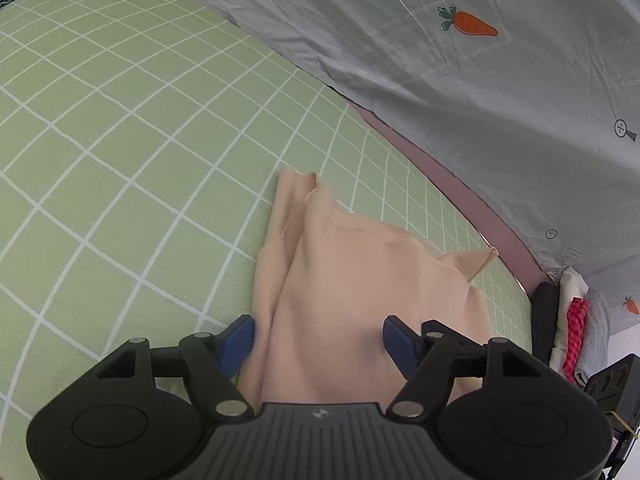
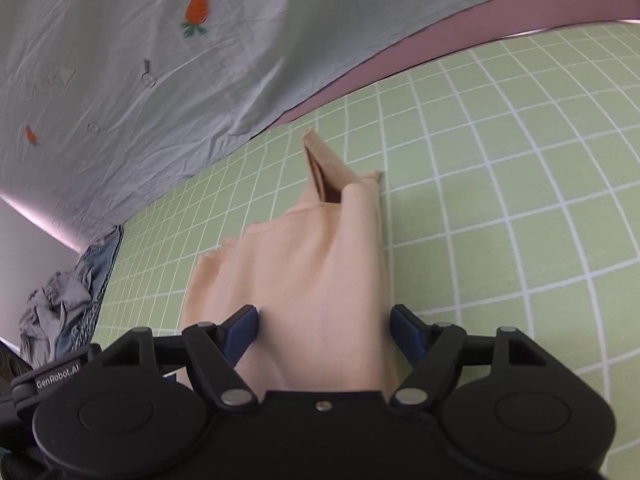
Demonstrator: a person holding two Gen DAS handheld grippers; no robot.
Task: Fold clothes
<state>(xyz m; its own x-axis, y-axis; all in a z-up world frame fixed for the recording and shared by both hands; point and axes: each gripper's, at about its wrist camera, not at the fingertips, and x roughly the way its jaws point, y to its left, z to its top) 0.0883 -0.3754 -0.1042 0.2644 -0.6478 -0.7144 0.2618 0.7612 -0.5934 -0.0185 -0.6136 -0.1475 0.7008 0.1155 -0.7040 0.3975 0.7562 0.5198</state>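
On the green white-gridded sheet (image 1: 120,152), the peach folded cotton garment (image 1: 340,280) points toward twelve o'clock; left gripper (image 1: 318,338) and right gripper (image 2: 324,330) gape wide over it (gripping nothing).

Soft, even light fills both views, with hardly a shadow. Fisheye bending curves the green checked sheet (image 1: 120,128) grid and darkens the corners. The peach garment (image 2: 320,248) looks slightly blurred at its edges.

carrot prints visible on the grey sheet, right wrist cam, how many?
2. One large carrot print near the top left of the grey sheet; one small carrot print at the far left edge. More may lie out of frame.
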